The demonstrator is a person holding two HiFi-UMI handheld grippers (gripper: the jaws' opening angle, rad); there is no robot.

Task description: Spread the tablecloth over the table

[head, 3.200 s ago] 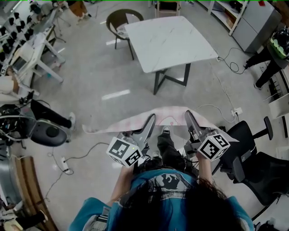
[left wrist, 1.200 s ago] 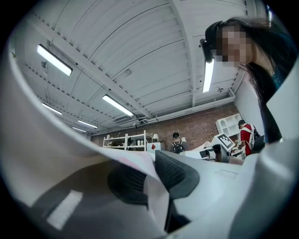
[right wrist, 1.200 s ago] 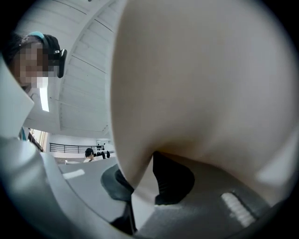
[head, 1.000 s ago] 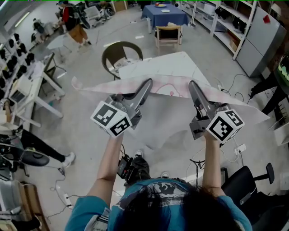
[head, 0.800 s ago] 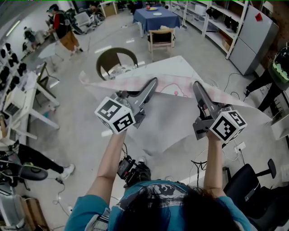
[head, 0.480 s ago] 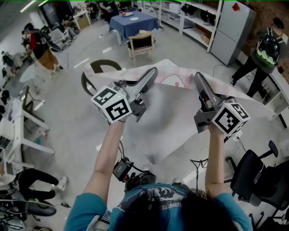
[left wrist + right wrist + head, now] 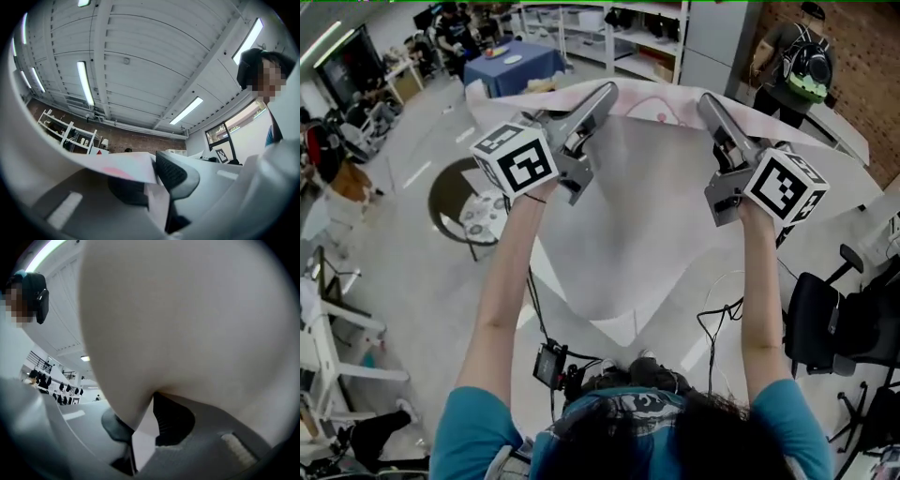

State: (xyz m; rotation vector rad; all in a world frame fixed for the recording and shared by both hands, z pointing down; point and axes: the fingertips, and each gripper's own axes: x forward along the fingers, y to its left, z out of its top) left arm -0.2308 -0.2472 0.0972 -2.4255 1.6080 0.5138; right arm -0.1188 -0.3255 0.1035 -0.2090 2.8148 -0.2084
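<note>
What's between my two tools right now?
The tablecloth: its pink-printed edge runs from the left tool to the right tool, both clamped on it. The head view shows this.

This is a big open lab or workshop. A grey hard floor (image 7: 403,234) carries loose cables (image 7: 710,330), white shelving racks (image 7: 609,37) stand by a brick wall (image 7: 862,66), and there are black office chairs (image 7: 811,319), a blue-clothed table (image 7: 511,66) and ceiling strip lights (image 7: 86,82).

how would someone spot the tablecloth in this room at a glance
Find the person's two raised arms mid-frame. The tablecloth hangs from the left gripper and right gripper. It is pale with pink print, unlike the blue cloth far behind.
</note>
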